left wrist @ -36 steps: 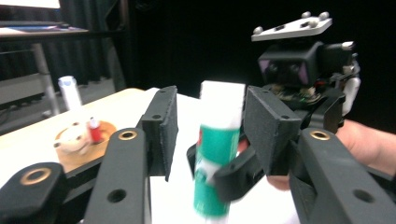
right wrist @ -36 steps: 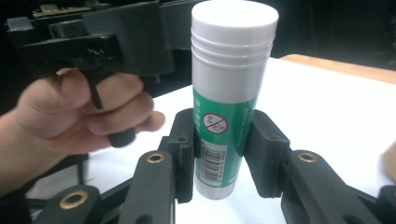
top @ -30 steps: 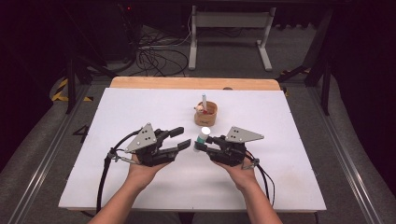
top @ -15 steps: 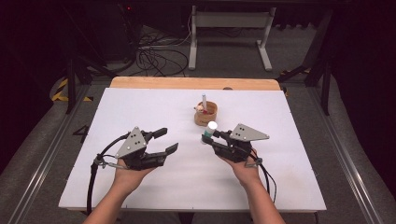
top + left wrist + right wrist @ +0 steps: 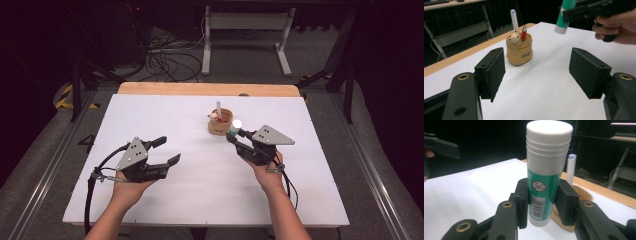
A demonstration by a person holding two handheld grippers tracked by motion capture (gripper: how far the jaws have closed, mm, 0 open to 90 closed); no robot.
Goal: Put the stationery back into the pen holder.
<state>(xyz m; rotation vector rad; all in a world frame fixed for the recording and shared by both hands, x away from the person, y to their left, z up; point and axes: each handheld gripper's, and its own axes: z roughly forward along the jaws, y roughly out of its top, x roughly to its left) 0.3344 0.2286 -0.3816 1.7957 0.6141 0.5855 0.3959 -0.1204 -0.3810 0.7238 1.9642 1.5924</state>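
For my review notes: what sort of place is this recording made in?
Probably a lab or studio recording bay, not a home: a bare white table among black curtains, loose cables on the floor, and hazard tape by a metal frame.

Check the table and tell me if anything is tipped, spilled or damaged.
Nothing stands out. The pen cup stands upright on the white table with its pens inside. The glue stick is held squarely in the right gripper. The left gripper is open, holding nothing.
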